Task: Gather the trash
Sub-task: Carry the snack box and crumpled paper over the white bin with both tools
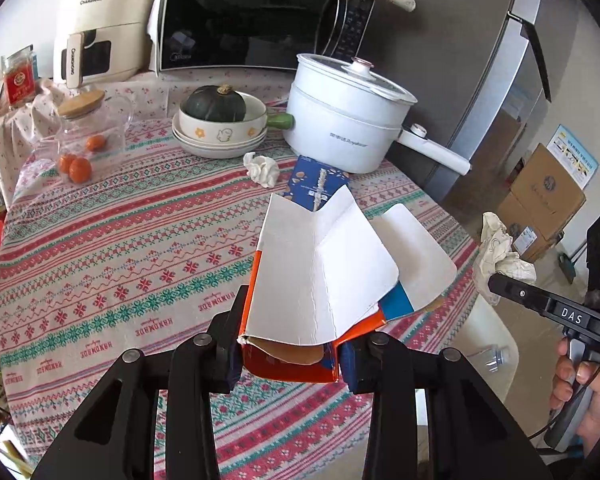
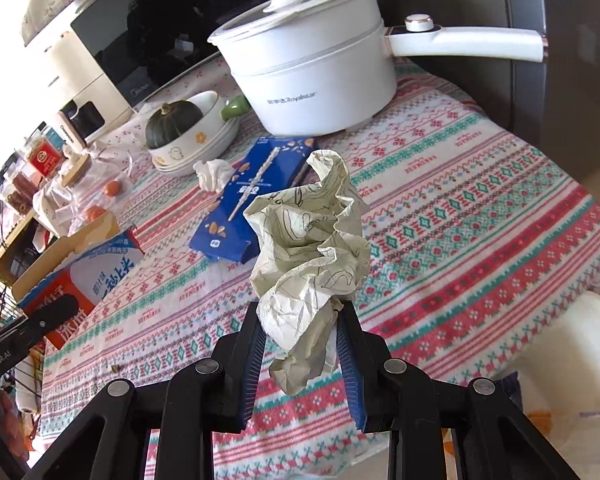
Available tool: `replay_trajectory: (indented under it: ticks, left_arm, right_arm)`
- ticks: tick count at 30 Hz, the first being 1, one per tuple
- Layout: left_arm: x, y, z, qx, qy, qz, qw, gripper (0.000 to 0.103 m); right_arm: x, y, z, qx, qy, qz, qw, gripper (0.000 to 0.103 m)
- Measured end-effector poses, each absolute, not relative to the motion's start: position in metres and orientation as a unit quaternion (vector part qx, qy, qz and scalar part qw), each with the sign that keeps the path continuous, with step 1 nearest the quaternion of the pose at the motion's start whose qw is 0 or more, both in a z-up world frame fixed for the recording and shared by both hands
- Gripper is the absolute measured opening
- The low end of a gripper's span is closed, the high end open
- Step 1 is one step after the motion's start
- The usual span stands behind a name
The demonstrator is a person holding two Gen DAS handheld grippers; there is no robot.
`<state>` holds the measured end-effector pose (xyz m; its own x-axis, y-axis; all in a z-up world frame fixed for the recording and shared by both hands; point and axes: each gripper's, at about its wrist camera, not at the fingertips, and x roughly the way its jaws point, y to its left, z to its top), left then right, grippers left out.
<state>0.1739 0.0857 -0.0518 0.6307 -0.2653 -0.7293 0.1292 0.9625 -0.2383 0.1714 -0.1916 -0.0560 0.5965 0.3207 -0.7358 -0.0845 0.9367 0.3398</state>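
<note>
Your left gripper (image 1: 288,344) clamps the opened carton (image 1: 324,280) and your right gripper (image 2: 302,344) pinches the crumpled paper (image 2: 312,248), both lifted above the tablecloth (image 1: 120,264). You're mid-collection, I judge. Bin these, then fetch the tissue wad (image 1: 262,169) and blue wrapper (image 2: 252,200) near the white pot (image 2: 312,68).

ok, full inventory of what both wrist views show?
carton: 1, orange-white, held above table
crumpled paper: 1, off-white, held
tissue wad: 1, white, by bowls
snack box: 1, blue, flat before pot
pot: 1, white, far side
squash: 1, dark green, in bowl
oranges: 3, in glass jar
microwave: 1, black, rear
left hand-held gripper: shut on carton
right hand-held gripper: shut on paper
</note>
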Motion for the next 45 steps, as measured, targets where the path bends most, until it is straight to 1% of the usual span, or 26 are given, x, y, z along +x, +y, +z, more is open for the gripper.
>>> replay_trajectory:
  ticks: [8,13,18,21,25,32,45]
  left_arm:
    - [0.134,0.043,-0.058,-0.091,0.430,-0.144,0.887,0.040]
    - [0.113,0.008,-0.062,-0.080,0.433,-0.169,0.882,0.040]
    - [0.097,-0.023,-0.073,-0.099,0.439,-0.199,0.870,0.040]
    - [0.087,-0.044,-0.082,-0.090,0.433,-0.216,0.870,0.040]
    - [0.082,-0.072,-0.093,-0.095,0.445,-0.238,0.858,0.040]
    - [0.078,-0.121,-0.104,-0.031,0.449,-0.263,0.853,0.040]
    - [0.097,-0.190,-0.140,0.006,0.478,-0.280,0.832,0.041]
  right_arm:
    - [0.126,-0.202,-0.046,0.119,0.437,0.104,0.885,0.032]
    - [0.102,-0.222,-0.047,0.119,0.441,0.091,0.885,0.032]
    - [0.082,-0.247,-0.051,0.119,0.451,0.076,0.881,0.032]
    - [0.072,-0.259,-0.056,0.108,0.464,0.063,0.877,0.032]
    - [0.063,-0.276,-0.070,0.106,0.491,0.050,0.863,0.032]
    - [0.051,-0.315,-0.102,0.118,0.537,0.019,0.835,0.032]
    - [0.035,-0.371,-0.115,0.153,0.553,-0.024,0.818,0.033]
